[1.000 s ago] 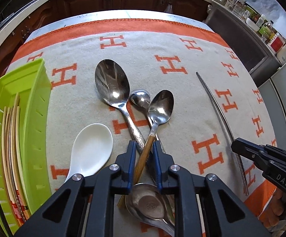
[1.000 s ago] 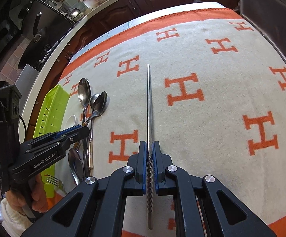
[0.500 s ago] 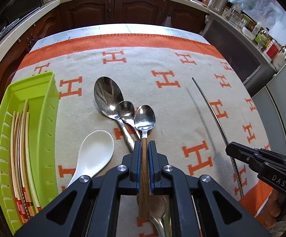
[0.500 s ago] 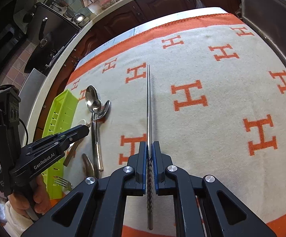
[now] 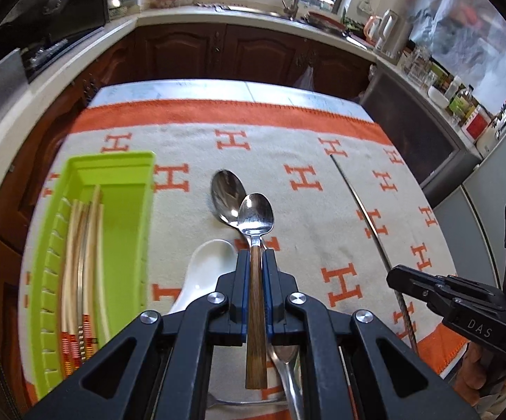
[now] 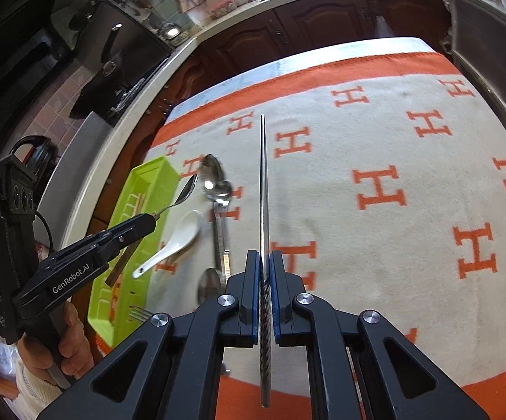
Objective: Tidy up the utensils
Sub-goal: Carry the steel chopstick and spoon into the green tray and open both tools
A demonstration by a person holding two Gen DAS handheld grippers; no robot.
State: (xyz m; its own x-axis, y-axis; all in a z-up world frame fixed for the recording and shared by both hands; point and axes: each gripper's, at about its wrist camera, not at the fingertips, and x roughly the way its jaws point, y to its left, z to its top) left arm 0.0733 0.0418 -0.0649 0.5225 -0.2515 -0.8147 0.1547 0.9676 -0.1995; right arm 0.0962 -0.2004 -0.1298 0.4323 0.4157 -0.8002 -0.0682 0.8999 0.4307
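Note:
My left gripper is shut on a wooden-handled spoon and holds it in the air above the cloth; it also shows in the right wrist view beside the green tray. My right gripper is shut on a long metal chopstick, which shows in the left wrist view too. The green tray at left holds several bamboo chopsticks. A large steel spoon and a white ceramic spoon lie on the cloth.
The table is covered with a cream cloth with orange H marks and an orange border. More metal spoons and a fork lie near the tray. Dark wooden cabinets stand beyond the table's far edge.
My left gripper closed on the wooden-handled spoon and lifted it off the cloth, toward the tray side. My right gripper lifted the metal chopstick off the cloth.

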